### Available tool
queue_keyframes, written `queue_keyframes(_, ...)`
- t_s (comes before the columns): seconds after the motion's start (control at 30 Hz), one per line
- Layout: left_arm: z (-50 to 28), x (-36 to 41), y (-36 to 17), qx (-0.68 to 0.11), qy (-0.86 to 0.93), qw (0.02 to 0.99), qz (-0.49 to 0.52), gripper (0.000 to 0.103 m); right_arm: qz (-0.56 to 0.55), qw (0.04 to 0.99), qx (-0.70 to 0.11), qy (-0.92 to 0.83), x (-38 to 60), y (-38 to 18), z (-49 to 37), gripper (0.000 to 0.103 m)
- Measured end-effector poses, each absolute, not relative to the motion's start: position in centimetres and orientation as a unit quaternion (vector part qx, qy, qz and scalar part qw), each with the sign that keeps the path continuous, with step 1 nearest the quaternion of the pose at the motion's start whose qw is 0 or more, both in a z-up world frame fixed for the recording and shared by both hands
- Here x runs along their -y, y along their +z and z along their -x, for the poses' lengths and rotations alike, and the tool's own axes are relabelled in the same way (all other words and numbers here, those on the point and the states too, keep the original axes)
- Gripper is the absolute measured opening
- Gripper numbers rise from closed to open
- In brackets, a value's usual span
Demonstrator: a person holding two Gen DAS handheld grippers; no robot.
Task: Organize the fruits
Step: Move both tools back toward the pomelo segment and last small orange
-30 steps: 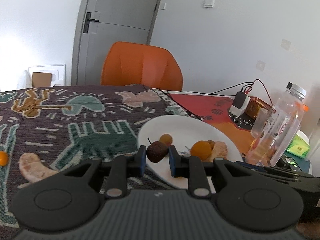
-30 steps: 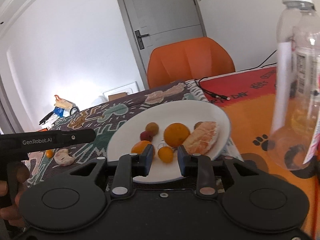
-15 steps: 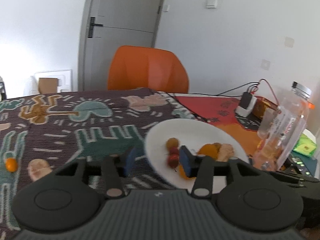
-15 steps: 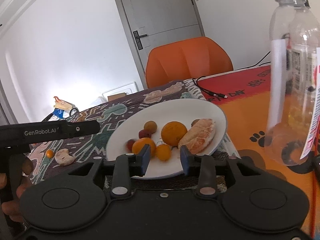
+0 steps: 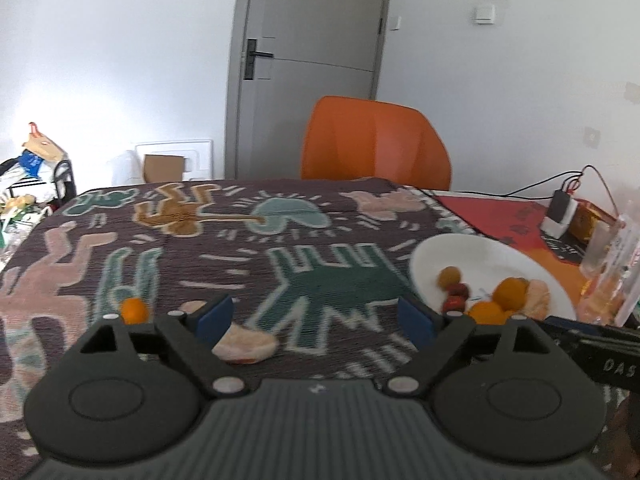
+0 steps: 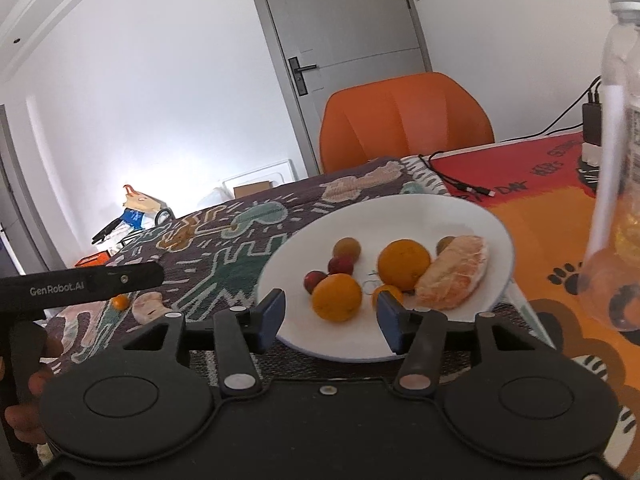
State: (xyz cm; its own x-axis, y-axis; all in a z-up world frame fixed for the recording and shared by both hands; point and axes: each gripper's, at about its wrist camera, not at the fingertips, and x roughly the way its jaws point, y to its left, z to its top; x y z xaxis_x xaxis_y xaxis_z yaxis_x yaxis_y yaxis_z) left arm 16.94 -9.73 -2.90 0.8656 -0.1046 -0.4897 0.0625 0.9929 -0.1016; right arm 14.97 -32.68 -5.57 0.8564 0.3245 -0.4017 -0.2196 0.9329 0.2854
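A white plate (image 6: 472,216) holds two oranges (image 6: 404,263), a small kumquat, red and brown small fruits (image 6: 341,265) and a peeled citrus piece (image 6: 454,272). It also shows at the right of the left wrist view (image 5: 480,252). My left gripper (image 5: 316,320) is open wide and empty above the patterned cloth, left of the plate. A peeled citrus piece (image 5: 245,345) lies by its left finger, and a small orange fruit (image 5: 134,309) lies further left. My right gripper (image 6: 330,318) is open and empty at the plate's near rim.
A clear plastic bottle (image 6: 616,184) stands right of the plate on an orange mat. Cables and a charger (image 5: 560,212) lie at the far right. An orange chair (image 5: 376,148) stands behind the table. The left gripper's body (image 6: 80,284) shows left of the right wrist view.
My left gripper let go of a dark red fruit on the plate, opened wide and swung left over the cloth. My right gripper opened and released the small kumquat onto the plate.
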Motion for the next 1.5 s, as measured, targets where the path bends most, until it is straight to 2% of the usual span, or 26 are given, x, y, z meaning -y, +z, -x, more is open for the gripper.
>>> queue_keyframes(0.17,-16.3,7.7,-3.0,-0.252,-0.027,0.966,0.046,0.09,-0.106,0.957,-0.224,0.149,31.4,-5.3,-15.0,0.073)
queue_keyframes(0.23,-16.2,7.0,-3.0,-0.252,-0.019,0.966,0.047,0.09,-0.102,0.958,-0.22,0.154,30.9,-5.1,-15.0,0.083)
queue_keyframes(0.33,-15.9,5.9,-3.1,-0.252,-0.008,0.966,0.051,0.09,-0.097,0.959,-0.215,0.159,30.0,-4.9,-15.1,0.093)
queue_keyframes(0.43,-15.5,4.8,-3.3,-0.252,0.004,0.966,0.051,0.09,-0.095,0.958,-0.214,0.166,29.1,-4.8,-15.3,0.099)
queue_keyframes(0.7,-14.6,1.8,-3.8,-0.252,0.037,0.965,0.057,0.09,-0.085,0.949,-0.218,0.209,26.1,-4.3,-16.0,0.102)
queue_keyframes(1.37,-13.6,-3.9,-4.4,-0.254,0.081,0.961,0.078,0.09,0.001,0.921,-0.249,0.3,18.1,-4.5,-18.6,0.103)
queue_keyframes(1.5,-13.7,-4.7,-4.7,-0.259,0.086,0.959,0.082,0.09,0.014,0.913,-0.265,0.309,16.9,-4.8,-19.7,0.094)
